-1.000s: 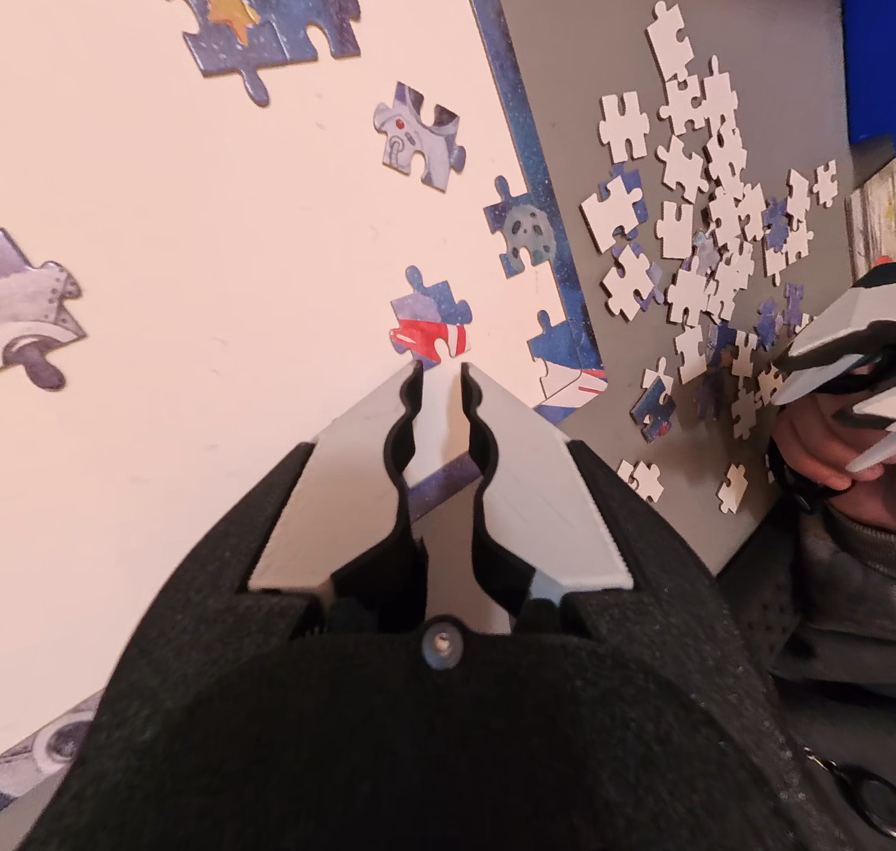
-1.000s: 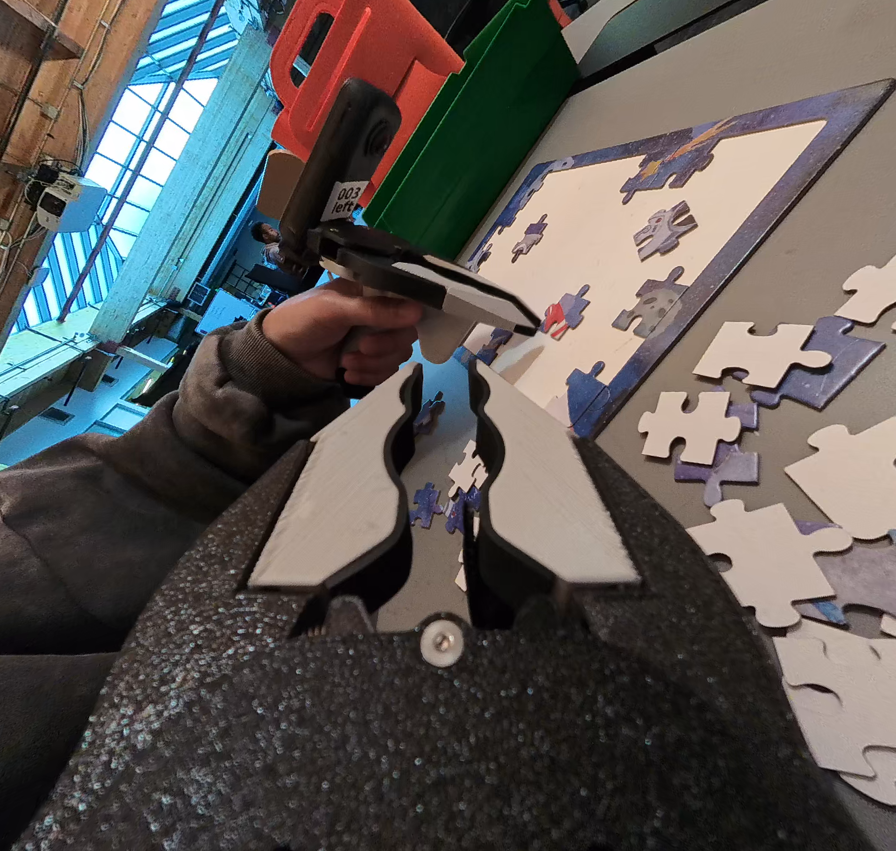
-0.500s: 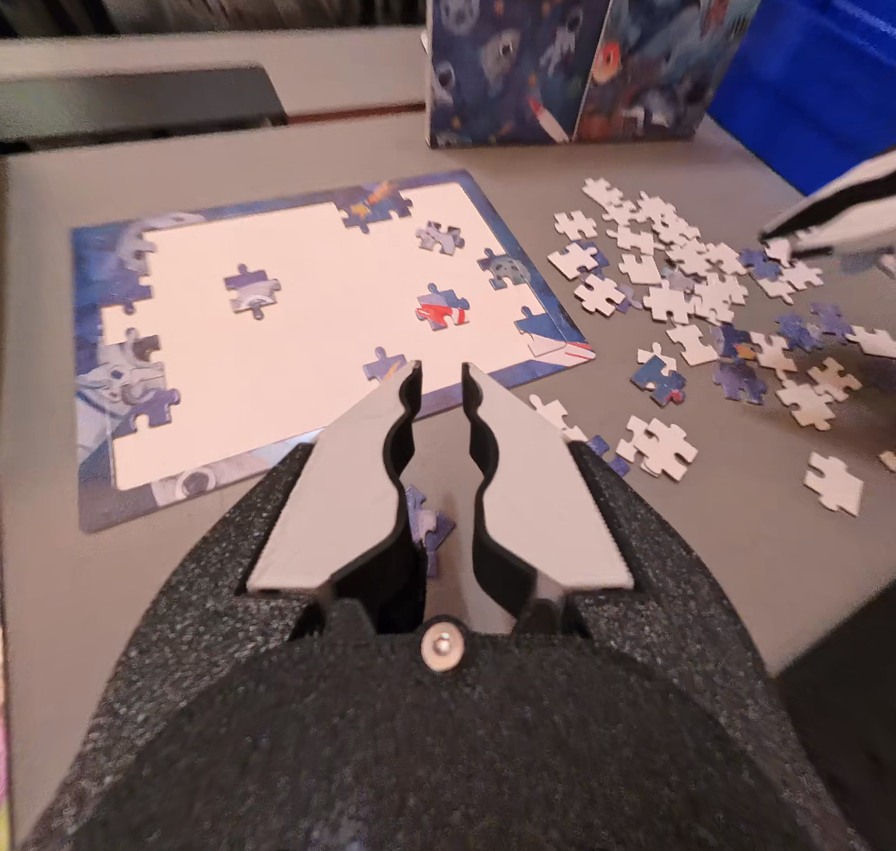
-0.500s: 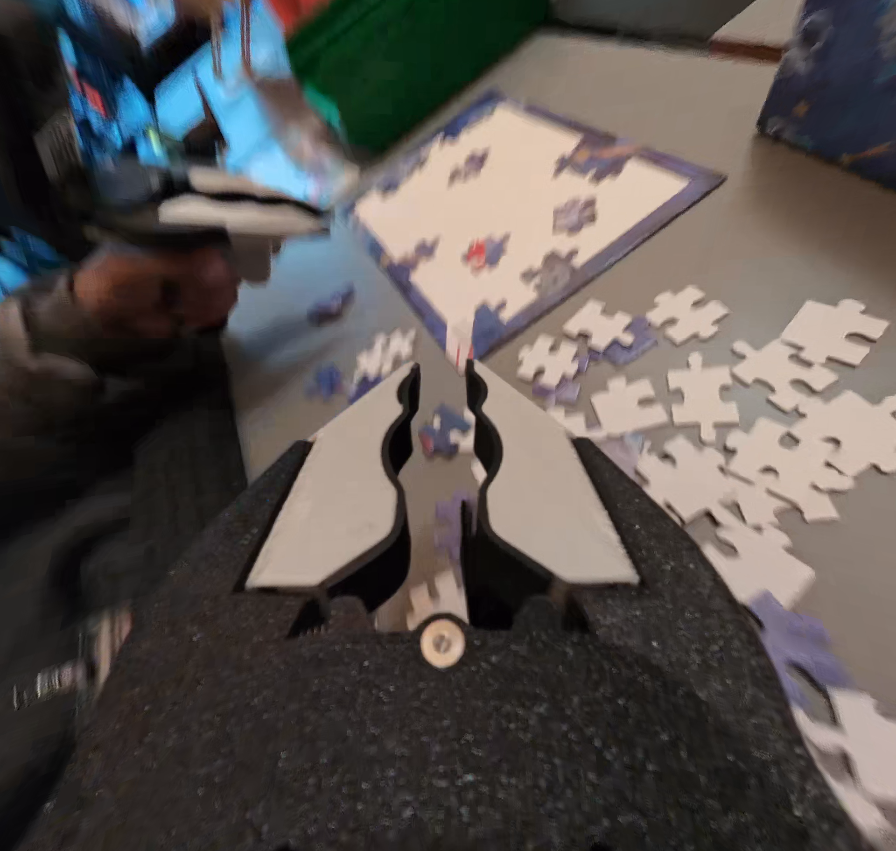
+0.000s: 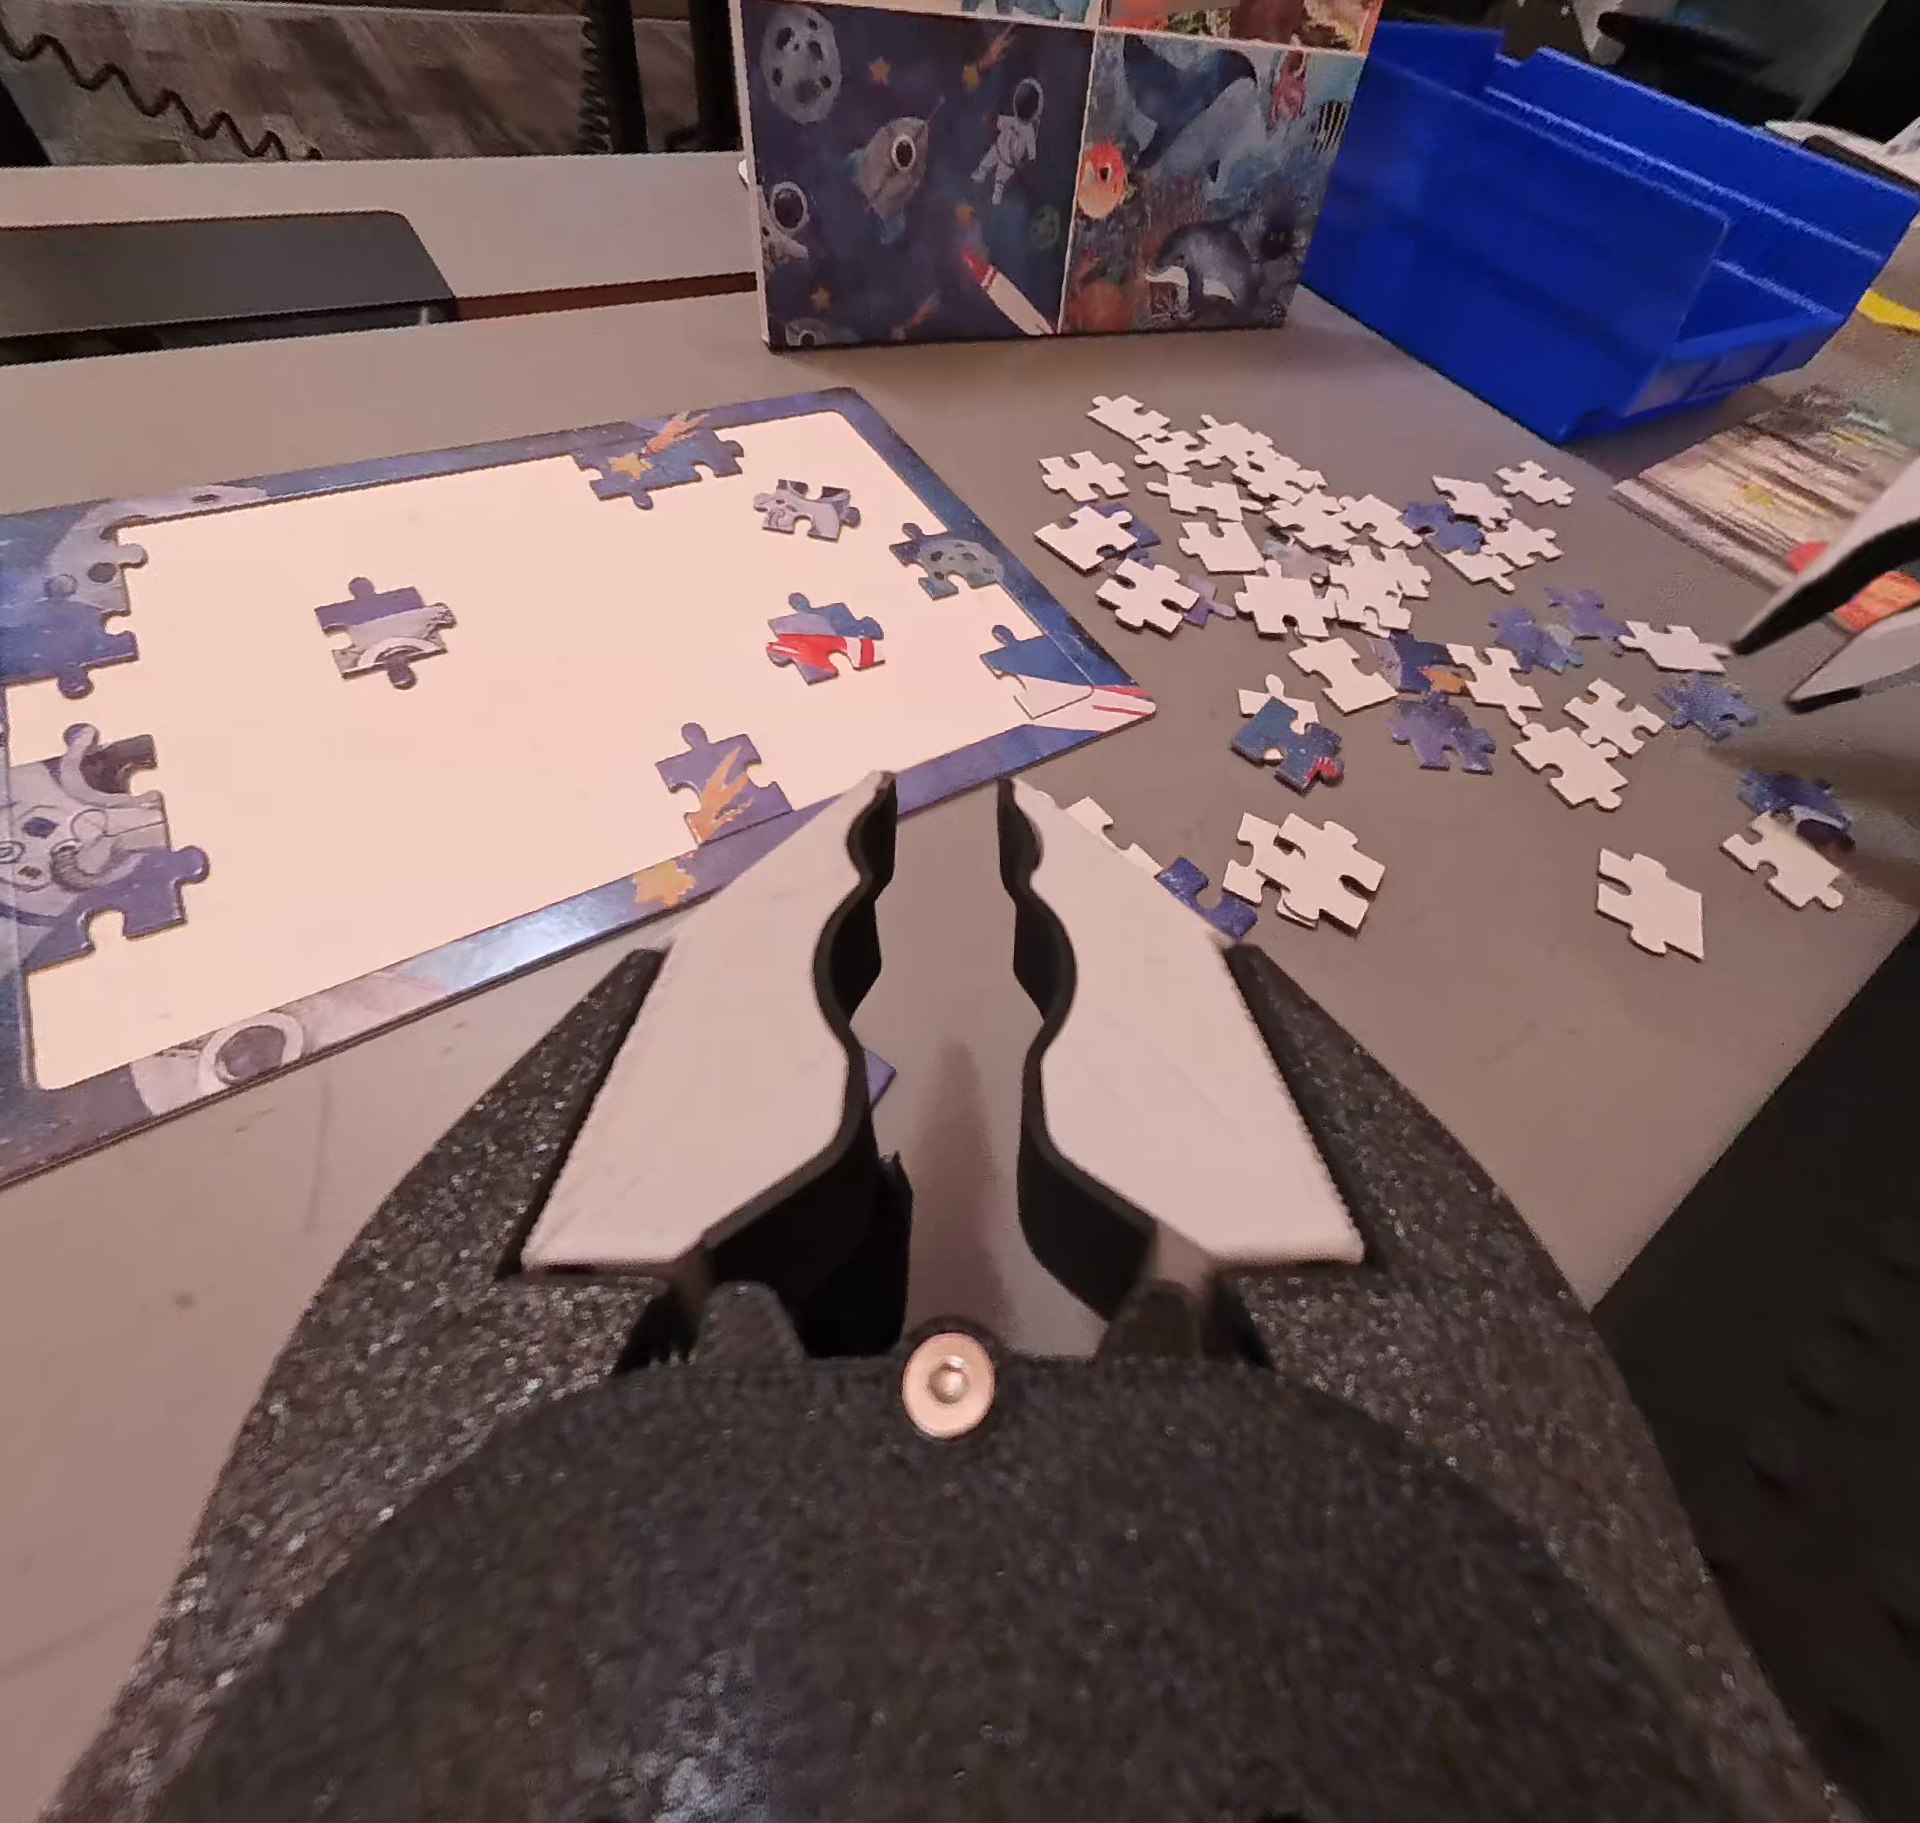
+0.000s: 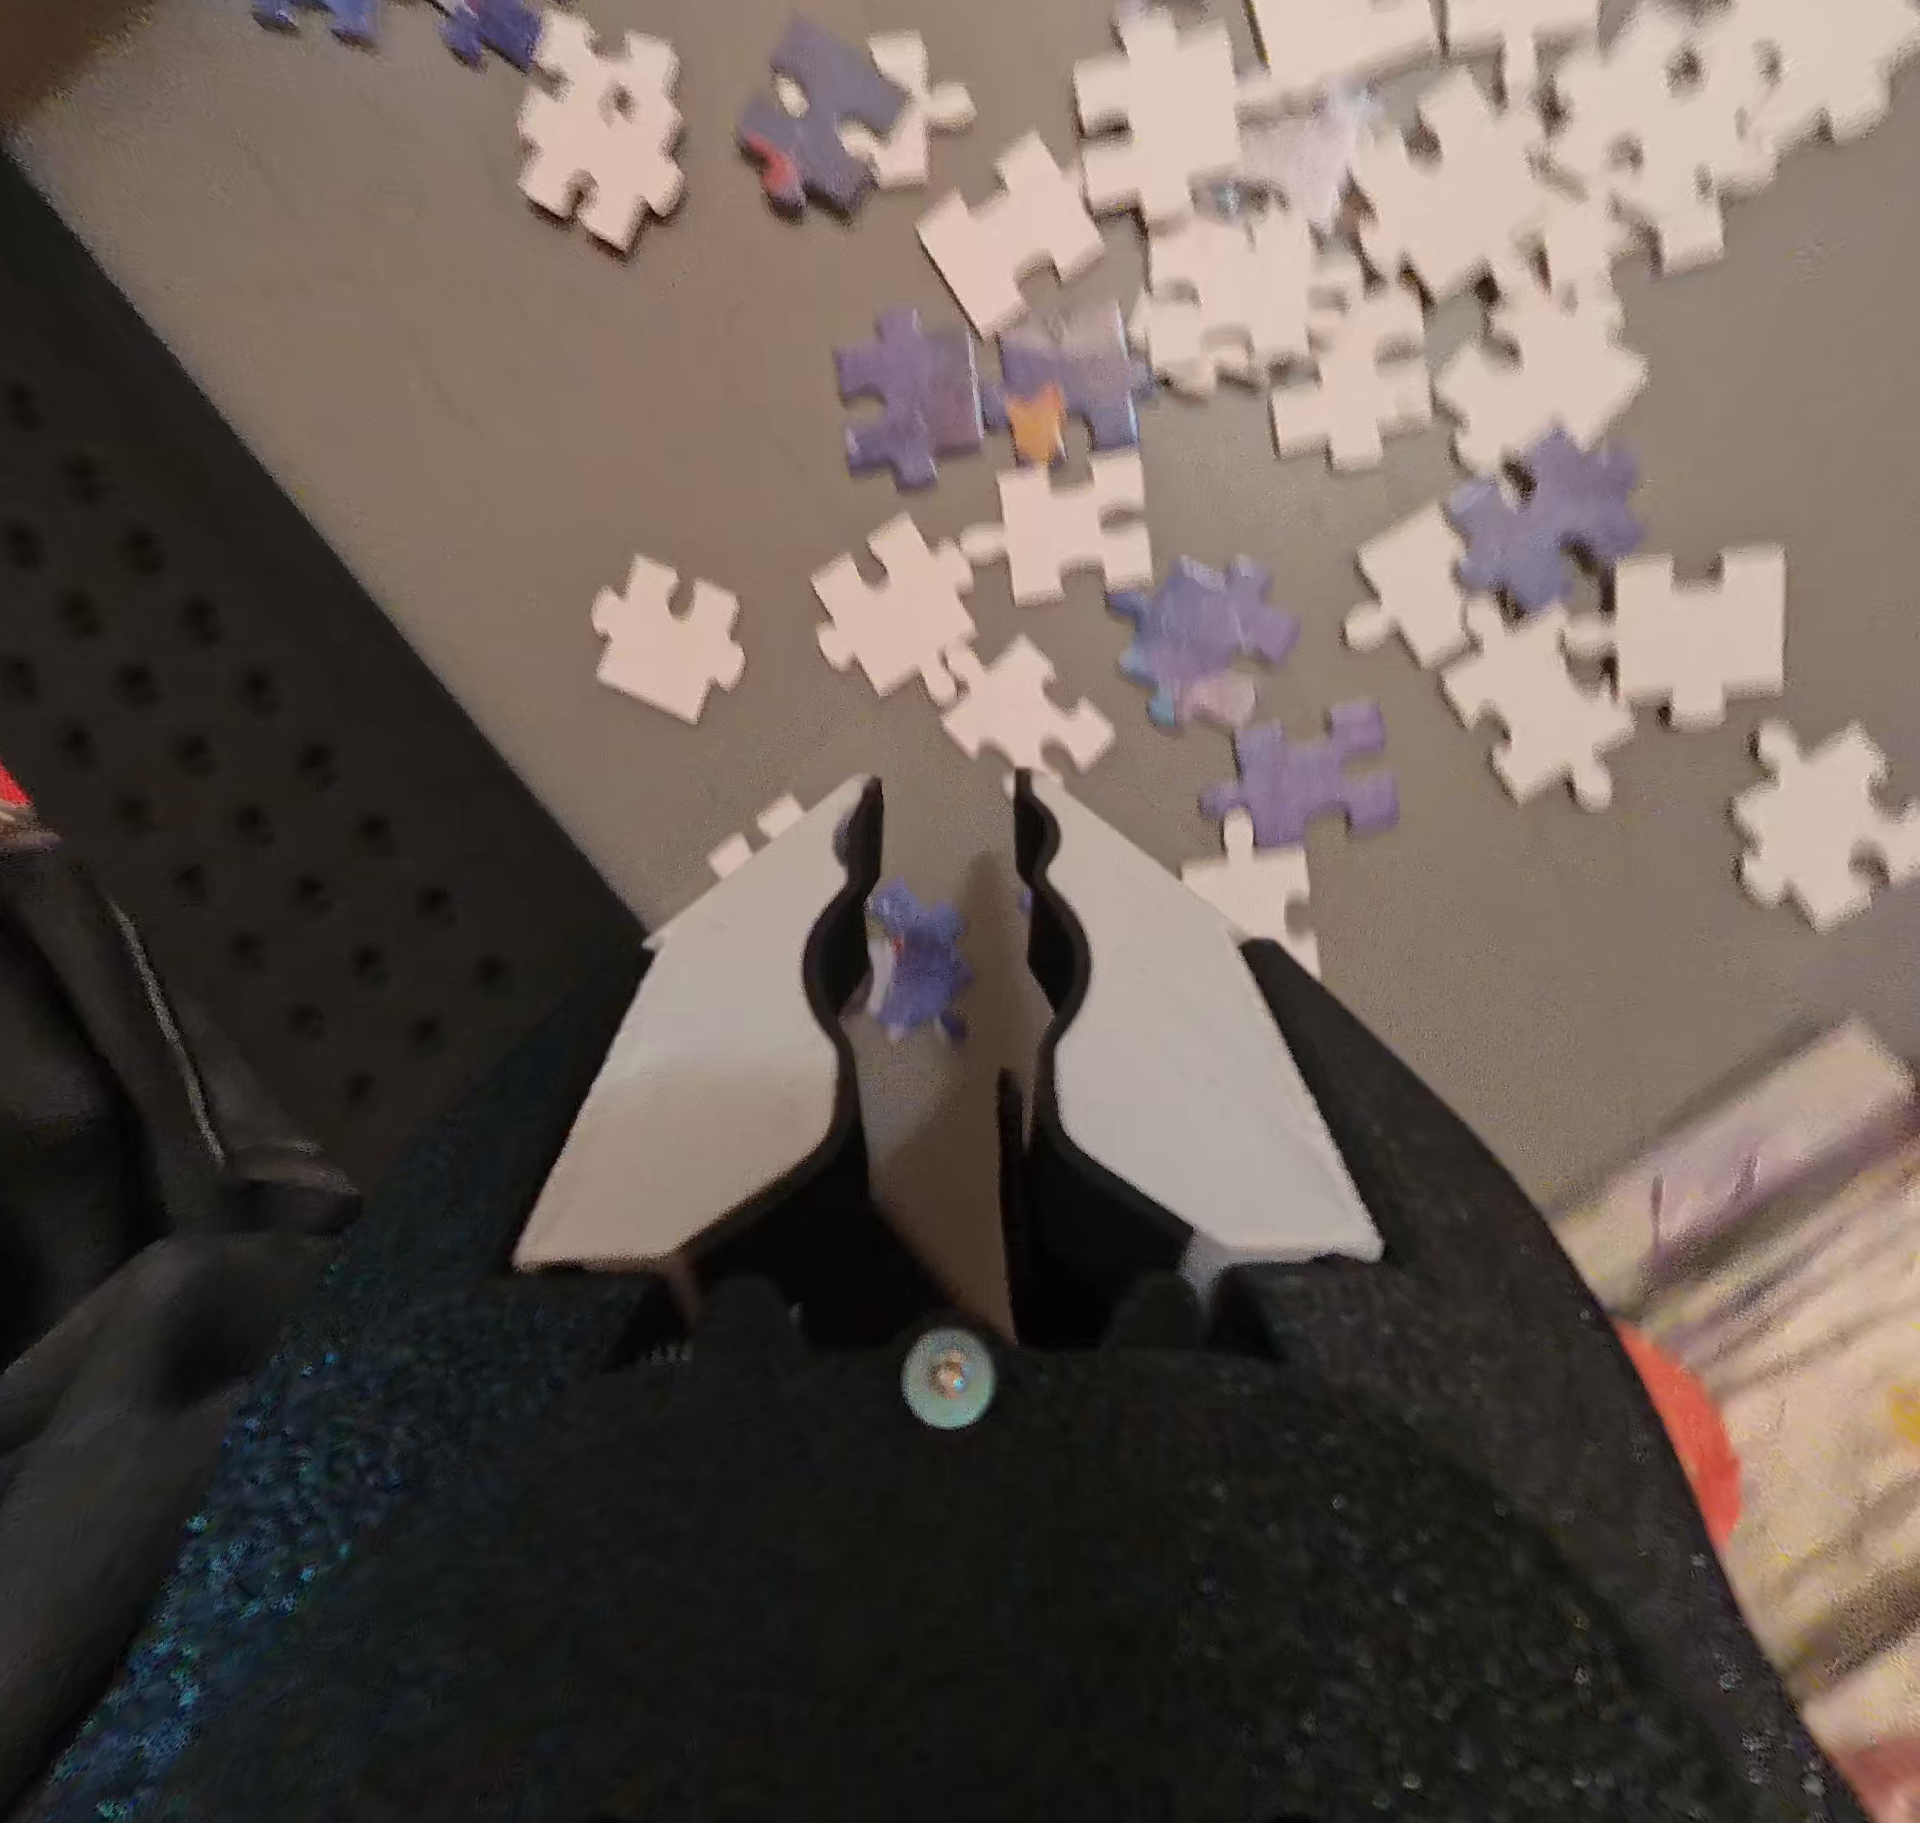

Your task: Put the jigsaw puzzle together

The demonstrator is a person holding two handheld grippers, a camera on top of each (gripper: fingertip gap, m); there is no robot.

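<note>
Broadly, a grey table (image 5: 1403, 1025) fills both views, matt and lightly scuffed. In the left wrist view the puzzle board (image 5: 582, 952) is laid flat across the left half of the frame, its blue border enclosing a mostly bare cream field. A few pieces are set inside it: a red-and-white piece (image 5: 826, 639) right of centre, a comet piece (image 5: 722, 781) near the lower border, and a grey-and-blue piece (image 5: 384, 630) further left. More joined pieces are seen along the left edge and the top border.

To the right of the board the loose pieces (image 5: 1351, 568) are scattered over the table, most turned white side up, some blue. Behind them, at the upper centre, a puzzle box (image 5: 1039, 163) printed with space and sea pictures is stood upright. A blue bin (image 5: 1600, 246) is placed at the upper right, and a flat printed sheet (image 5: 1766, 485) lies just below it. Dark shelving and a second pale table are visible along the top of the frame.

The left gripper (image 5: 945, 797) is held released above the board's lower border, with nothing between its fingers. The right gripper (image 6: 945, 797) is likewise parted and empty, pointed down over the loose pieces; a blue piece (image 6: 920, 958) is seen on the table through the gap. That view is blurred. A dark perforated surface (image 6: 208, 630) is seen at its left, beyond the table edge.
</note>
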